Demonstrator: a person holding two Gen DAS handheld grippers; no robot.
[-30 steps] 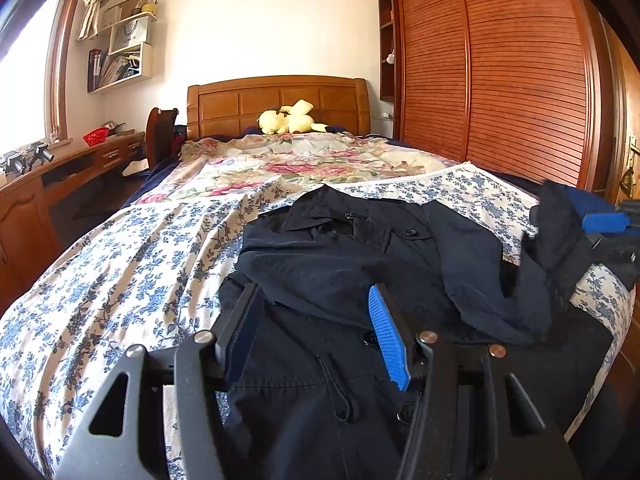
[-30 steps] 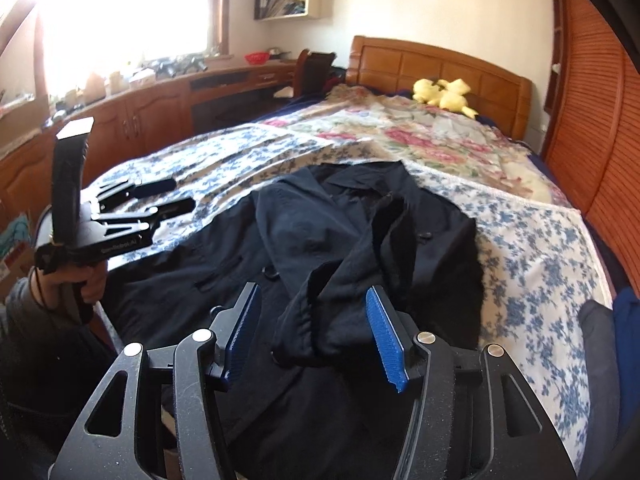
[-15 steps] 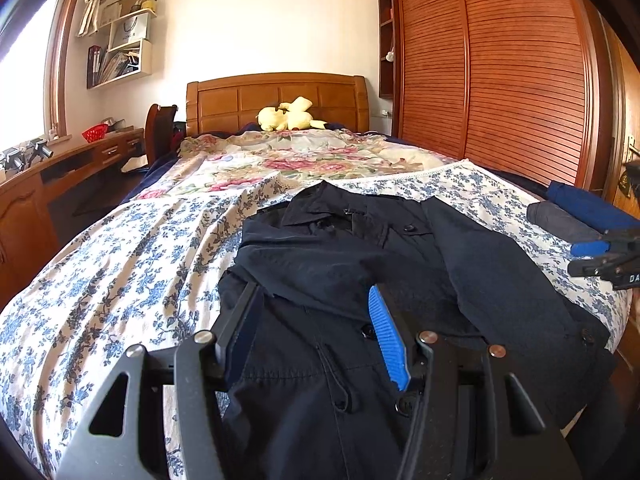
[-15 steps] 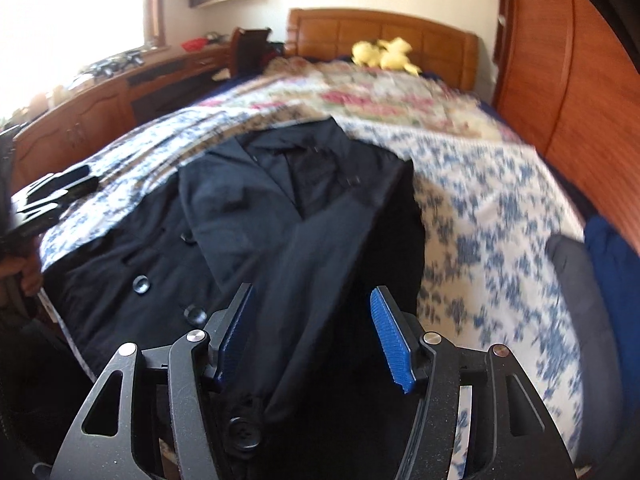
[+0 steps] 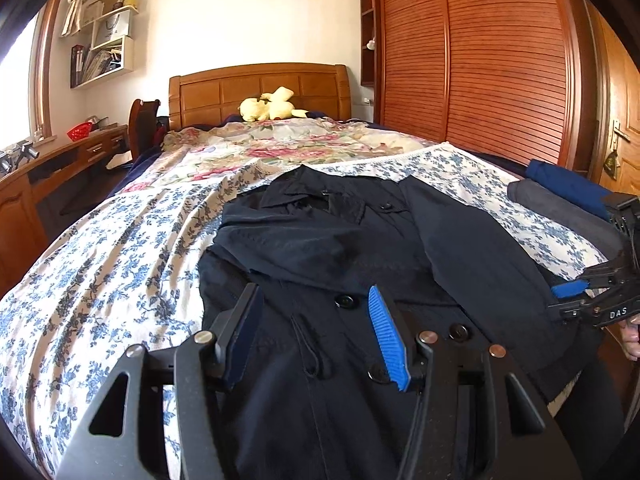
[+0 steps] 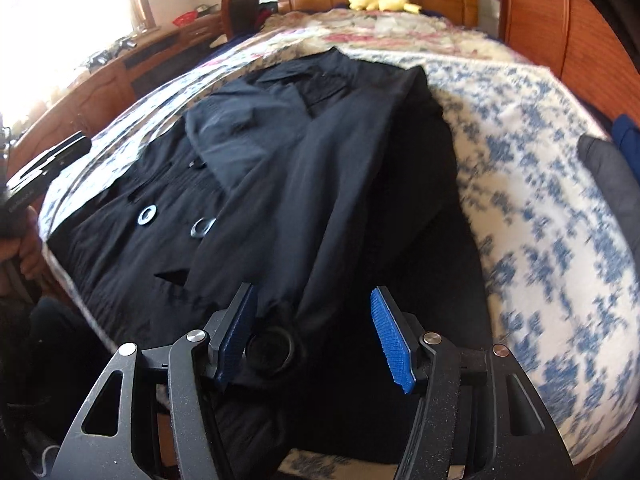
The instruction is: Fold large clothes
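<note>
A dark navy double-breasted coat (image 5: 332,248) lies front up on the blue-flowered bedspread (image 5: 104,264), collar toward the headboard. Both sleeves are folded in over the chest. My left gripper (image 5: 316,312) is open and empty, hovering over the coat's lower front near its buttons. My right gripper (image 6: 314,320) is open and empty, just above the cuff end of the right sleeve (image 6: 348,184), with a large button (image 6: 270,350) between its fingers. The right gripper also shows at the right edge of the left wrist view (image 5: 592,296). The left gripper shows at the left edge of the right wrist view (image 6: 44,168).
Folded grey and blue clothes (image 5: 560,200) lie at the bed's right edge. A yellow plush toy (image 5: 272,106) sits by the wooden headboard. A wooden wardrobe (image 5: 480,60) stands to the right, a wooden desk (image 5: 48,168) and chair to the left.
The right gripper has laid the raised right sleeve flat across the coat and let it go, then drawn back toward the cuff. The left gripper has barely moved.
</note>
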